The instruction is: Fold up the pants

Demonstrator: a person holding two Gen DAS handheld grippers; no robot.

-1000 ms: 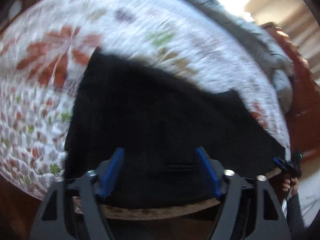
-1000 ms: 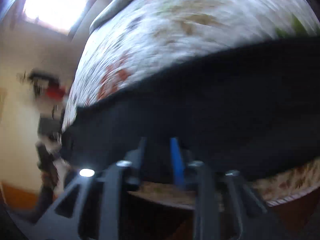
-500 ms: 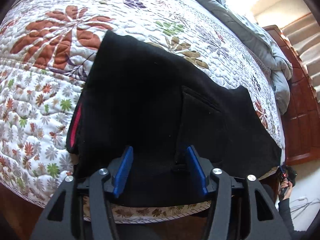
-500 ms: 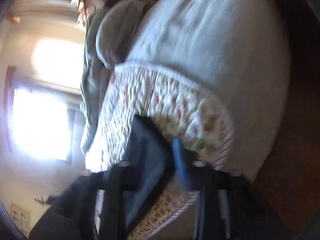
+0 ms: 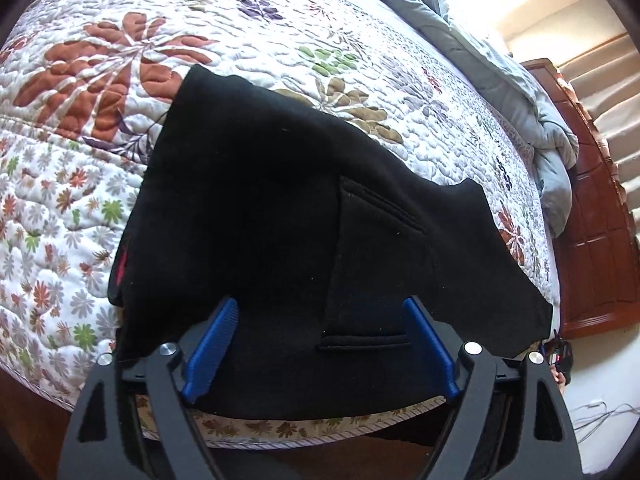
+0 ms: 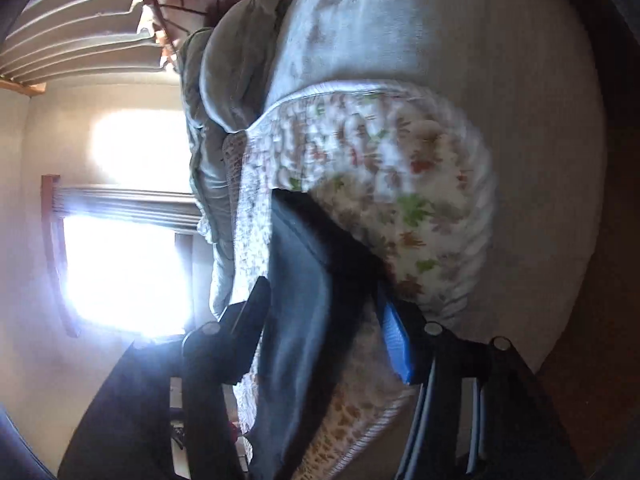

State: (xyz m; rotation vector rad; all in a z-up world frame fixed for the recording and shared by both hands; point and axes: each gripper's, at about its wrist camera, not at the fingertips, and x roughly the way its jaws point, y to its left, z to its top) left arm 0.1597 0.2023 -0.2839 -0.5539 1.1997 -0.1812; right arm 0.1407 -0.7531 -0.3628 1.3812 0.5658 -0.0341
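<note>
Because we are working at the near edge of a bed, the quilt (image 5: 248,40) with its leaf and flower print is spreading away ahead of the left gripper (image 5: 320,344), and a rumpled grey blanket (image 5: 516,92) is lying along its far right side, with a dark wooden panel (image 5: 592,240) beyond and a bright window (image 6: 120,264) showing off to the left of the right gripper (image 6: 324,332). The black pants (image 5: 280,220) are lying folded on the quilt right in front of the left gripper, their near edge reaching between its 2 blue pads (image 5: 212,348), which have just been opening and are now standing wide, apart from the cloth; we judge we are letting the fold settle flat. The right gripper is turned on its side at the bed's edge, its jaws having just been opening too, with the pants' edge passing between them; the view is too blurred to tell if its pads are pressing. A slim red strip (image 5: 122,264) is peeking out at the left edge of the pants.
</note>
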